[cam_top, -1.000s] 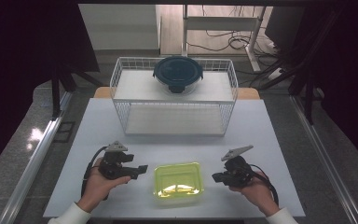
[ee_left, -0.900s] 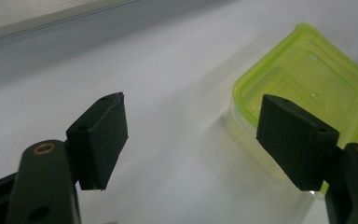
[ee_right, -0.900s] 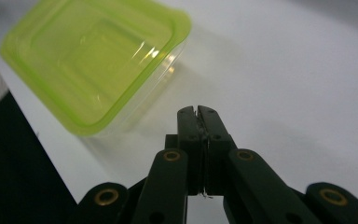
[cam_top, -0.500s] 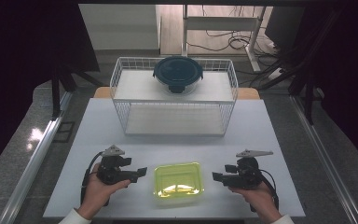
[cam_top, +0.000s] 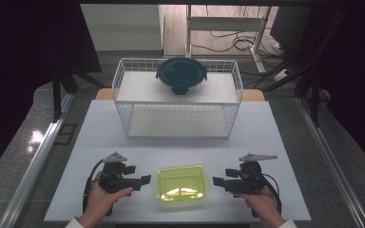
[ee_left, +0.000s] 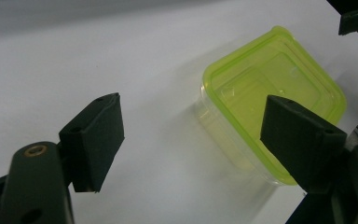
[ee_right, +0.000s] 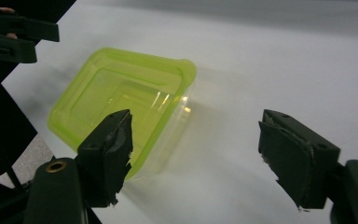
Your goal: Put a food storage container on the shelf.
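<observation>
While both tongs, left and right, gape apart: lidded yellow-green plastic container likely light, slick, slightly flexible; grip opposite side walls.

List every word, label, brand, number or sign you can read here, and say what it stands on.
None can be read. The green lidded container bears only moulded ridges, no lettering. The dark round lid on the wire basket, the white table and both grippers carry no legible marking.

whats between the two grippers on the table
The lidded yellow-green container sits between the left gripper and right gripper, apart from both, as the high view shows.
</observation>
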The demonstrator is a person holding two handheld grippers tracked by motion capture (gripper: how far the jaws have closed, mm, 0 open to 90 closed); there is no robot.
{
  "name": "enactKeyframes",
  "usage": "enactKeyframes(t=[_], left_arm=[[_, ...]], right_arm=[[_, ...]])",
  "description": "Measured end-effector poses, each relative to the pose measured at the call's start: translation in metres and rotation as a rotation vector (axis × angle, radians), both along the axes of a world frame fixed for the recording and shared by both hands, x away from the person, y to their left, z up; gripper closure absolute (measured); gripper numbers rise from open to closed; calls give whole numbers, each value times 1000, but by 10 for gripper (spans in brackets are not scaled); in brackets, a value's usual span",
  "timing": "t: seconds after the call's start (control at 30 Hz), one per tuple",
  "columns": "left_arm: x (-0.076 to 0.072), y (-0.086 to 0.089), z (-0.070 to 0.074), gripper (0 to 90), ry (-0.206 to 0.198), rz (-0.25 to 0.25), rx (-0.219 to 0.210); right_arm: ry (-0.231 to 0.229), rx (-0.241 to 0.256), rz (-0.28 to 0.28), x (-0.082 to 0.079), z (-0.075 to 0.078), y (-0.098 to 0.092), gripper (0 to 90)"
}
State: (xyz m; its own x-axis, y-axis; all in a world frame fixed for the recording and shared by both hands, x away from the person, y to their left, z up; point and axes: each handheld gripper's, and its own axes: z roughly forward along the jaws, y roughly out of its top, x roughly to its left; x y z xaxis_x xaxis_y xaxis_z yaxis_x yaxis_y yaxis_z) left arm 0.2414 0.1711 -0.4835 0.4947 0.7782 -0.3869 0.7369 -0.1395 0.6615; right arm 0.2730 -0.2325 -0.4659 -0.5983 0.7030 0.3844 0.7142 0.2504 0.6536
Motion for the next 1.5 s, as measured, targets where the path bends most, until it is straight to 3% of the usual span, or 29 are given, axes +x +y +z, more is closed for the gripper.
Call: enactKeyframes(t=[0.5, 0.67, 0.87, 1.1, 1.3, 1.37, 1.43, 1.5], left_arm=[[0, -10, -14, 228, 125, -13, -131], [2, -15, -22, 258, 193, -12, -203], [9, -17, -28, 331, 233, 8, -253], [11, -25, -36, 410, 282, -27, -266], [13, -28, -42, 590, 336, -35, -301], [13, -27, -43, 633, 344, -26, -297], [13, -26, -43, 664, 348, -16, -299], [13, -25, -42, 689, 350, -2, -305]], right_arm=[[92, 18, 42, 2, -18, 25, 340], [130, 31, 40, 5, -24, 33, 357], [139, 45, 15, 11, -28, 36, 435], [189, 80, 26, 16, -34, 39, 512], [245, 118, 31, 18, -38, 36, 607], [274, 137, 31, 18, -39, 36, 637], [271, 131, 28, 17, -39, 35, 668], [284, 157, 25, 16, -37, 34, 699]])
